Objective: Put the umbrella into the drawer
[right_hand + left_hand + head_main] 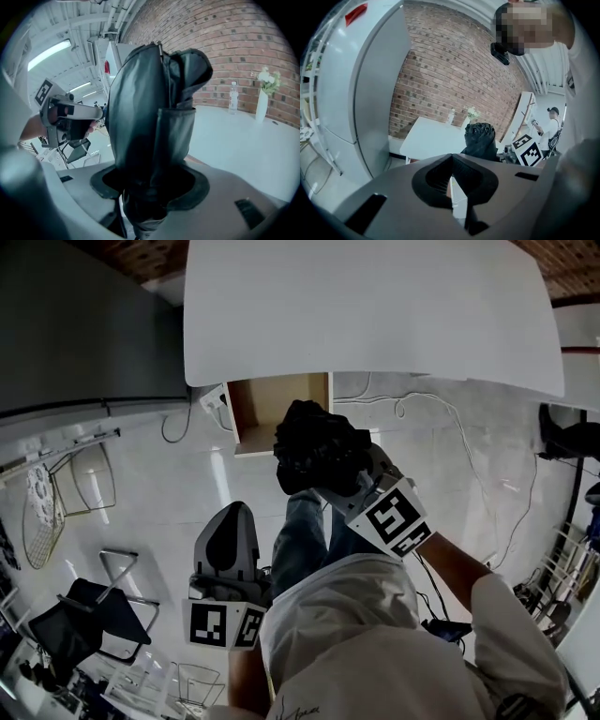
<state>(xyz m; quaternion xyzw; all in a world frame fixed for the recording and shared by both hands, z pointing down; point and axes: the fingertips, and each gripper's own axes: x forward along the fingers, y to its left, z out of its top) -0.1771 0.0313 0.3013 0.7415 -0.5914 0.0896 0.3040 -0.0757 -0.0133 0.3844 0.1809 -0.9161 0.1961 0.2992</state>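
The left gripper (231, 526) is hanging low at the left, its fingers pressed together on nothing. Further right, the drawer (277, 407) is standing open under the near edge of the white surface (375, 306). The right gripper (349, 486) is clamping its fingers on the folded black umbrella (317, 448), holding it by the drawer's front right corner. The opening looks done; setting the umbrella inside and letting go is what is remaining.

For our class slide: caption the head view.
Right gripper holds the umbrella by the open drawer; left gripper shut, empty.
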